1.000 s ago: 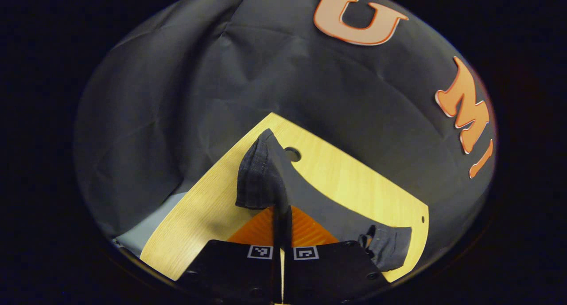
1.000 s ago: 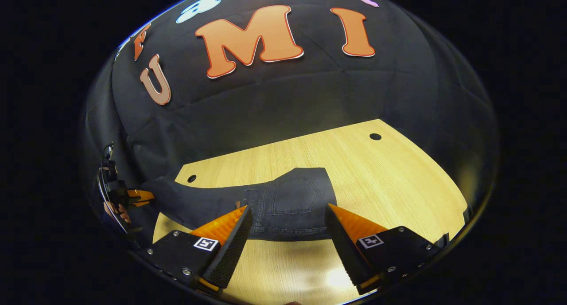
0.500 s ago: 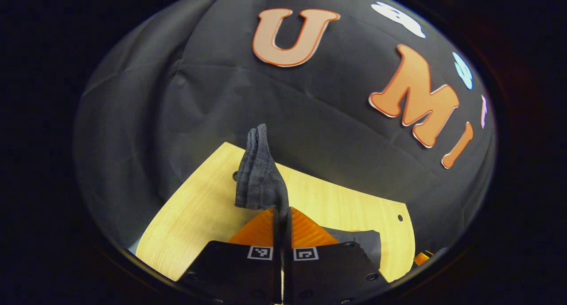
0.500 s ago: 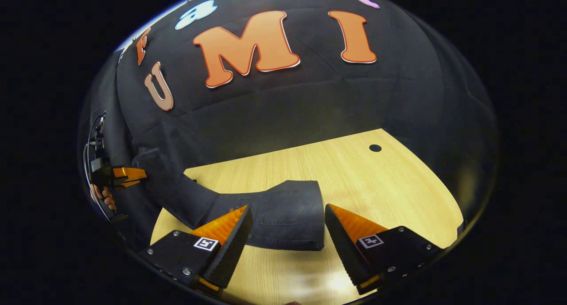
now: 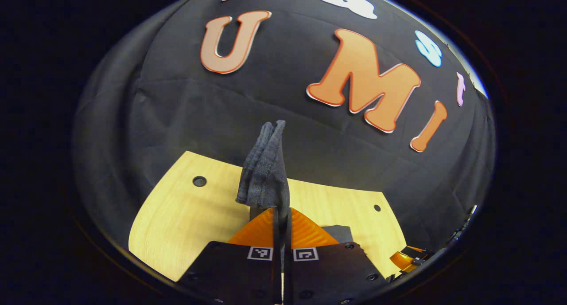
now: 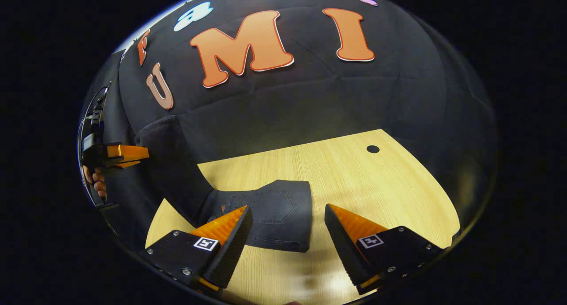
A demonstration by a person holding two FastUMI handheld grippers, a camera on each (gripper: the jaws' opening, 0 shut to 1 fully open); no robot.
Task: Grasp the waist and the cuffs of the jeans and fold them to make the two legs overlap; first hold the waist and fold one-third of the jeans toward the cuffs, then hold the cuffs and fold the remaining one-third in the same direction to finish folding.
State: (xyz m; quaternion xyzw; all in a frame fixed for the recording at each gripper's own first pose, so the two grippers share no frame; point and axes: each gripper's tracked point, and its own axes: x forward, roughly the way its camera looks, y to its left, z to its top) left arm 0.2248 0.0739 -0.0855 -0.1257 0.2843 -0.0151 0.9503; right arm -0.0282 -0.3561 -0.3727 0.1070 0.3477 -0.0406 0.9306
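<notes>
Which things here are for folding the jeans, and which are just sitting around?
For the job:
- jeans, cuffs lifted up
- left gripper, shut on the cuffs
- right gripper, open over the waist end

Just around:
- wooden table with small holes
- black cloth wall

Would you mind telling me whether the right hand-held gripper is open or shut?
Open: the right hand-held gripper holds its fingers wide apart above the jeans, gripping nothing.

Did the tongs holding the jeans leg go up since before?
Yes. In the right gripper view, the left tongs carried the cuffs up, away from the table.
</notes>
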